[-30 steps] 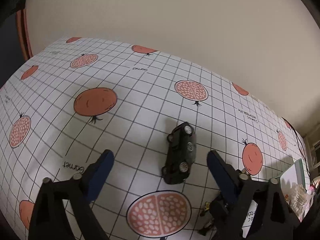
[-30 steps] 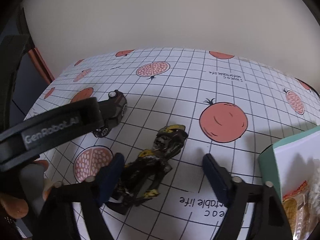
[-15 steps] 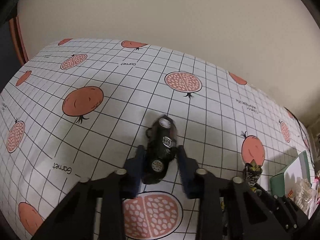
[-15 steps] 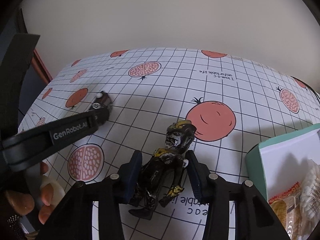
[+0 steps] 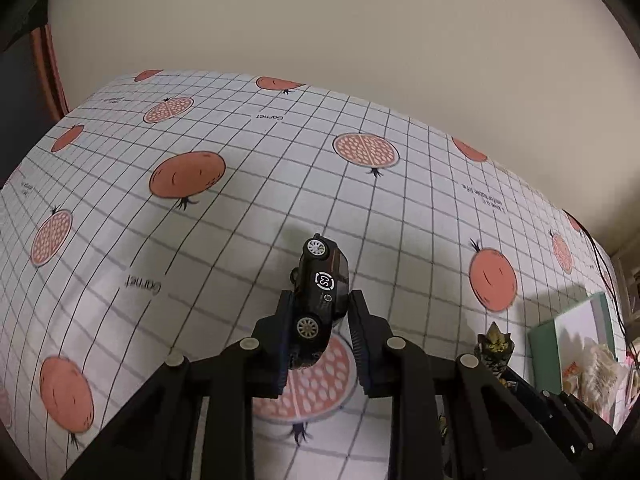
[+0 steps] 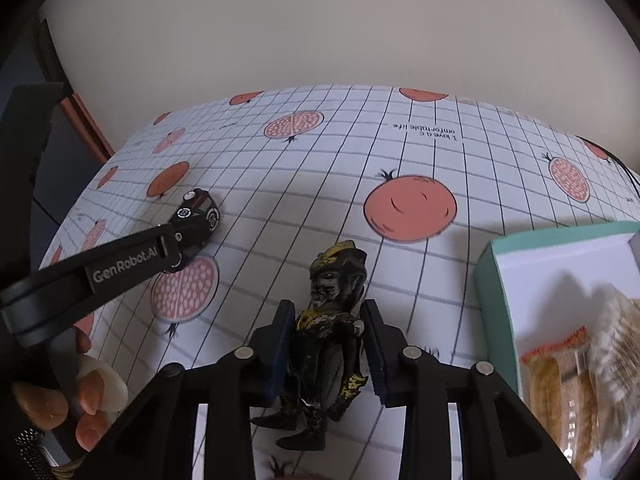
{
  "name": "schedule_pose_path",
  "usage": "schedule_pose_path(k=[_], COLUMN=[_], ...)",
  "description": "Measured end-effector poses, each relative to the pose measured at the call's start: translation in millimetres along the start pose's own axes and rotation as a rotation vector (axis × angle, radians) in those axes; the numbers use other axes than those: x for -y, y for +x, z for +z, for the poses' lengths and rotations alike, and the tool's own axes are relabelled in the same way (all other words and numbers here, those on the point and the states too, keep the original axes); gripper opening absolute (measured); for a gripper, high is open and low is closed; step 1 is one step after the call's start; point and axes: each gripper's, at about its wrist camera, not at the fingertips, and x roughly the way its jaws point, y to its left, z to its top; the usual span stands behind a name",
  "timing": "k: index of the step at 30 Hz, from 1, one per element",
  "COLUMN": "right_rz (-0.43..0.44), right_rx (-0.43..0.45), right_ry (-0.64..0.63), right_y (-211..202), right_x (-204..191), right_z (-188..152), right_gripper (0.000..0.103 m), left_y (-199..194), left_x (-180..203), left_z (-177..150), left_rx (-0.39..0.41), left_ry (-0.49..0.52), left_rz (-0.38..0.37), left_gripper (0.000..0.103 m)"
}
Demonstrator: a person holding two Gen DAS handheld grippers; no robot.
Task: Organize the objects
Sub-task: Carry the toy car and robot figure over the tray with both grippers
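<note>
Left tool (image 5: 320,320): closed on the black toy car (image 5: 320,296), held on its side between both fingers above the tabletop (image 5: 240,220). Right tool (image 6: 326,332): closed on the dark figurine (image 6: 328,320); teal box (image 6: 496,280) lies to its right.

Tablecloth (image 5: 248,240) lies bare ahead; teal box (image 6: 496,276) blocks the right edge

"GenRobot.AI" on left hand-held gripper (image 6: 176,246)
</note>
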Motion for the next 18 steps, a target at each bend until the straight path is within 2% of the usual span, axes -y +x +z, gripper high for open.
schedule_pose_path(k=[12,18], right_rz=[0.023,-0.021], right_rx=[-0.033,-0.063], right_ry=[0.004,-0.017], right_y=[-44,-69], right_x=[16,26], right_z=[-35,-53], right_gripper=[0.034,0.034], left_y=[-39,-72], left_x=[6,14], left_z=[-48,-65], left_rx=[-0.021,-0.004], left_ry=[-0.032,-0.046], left_rz=[-0.012,-0.033], left_gripper=[0.027,0.027])
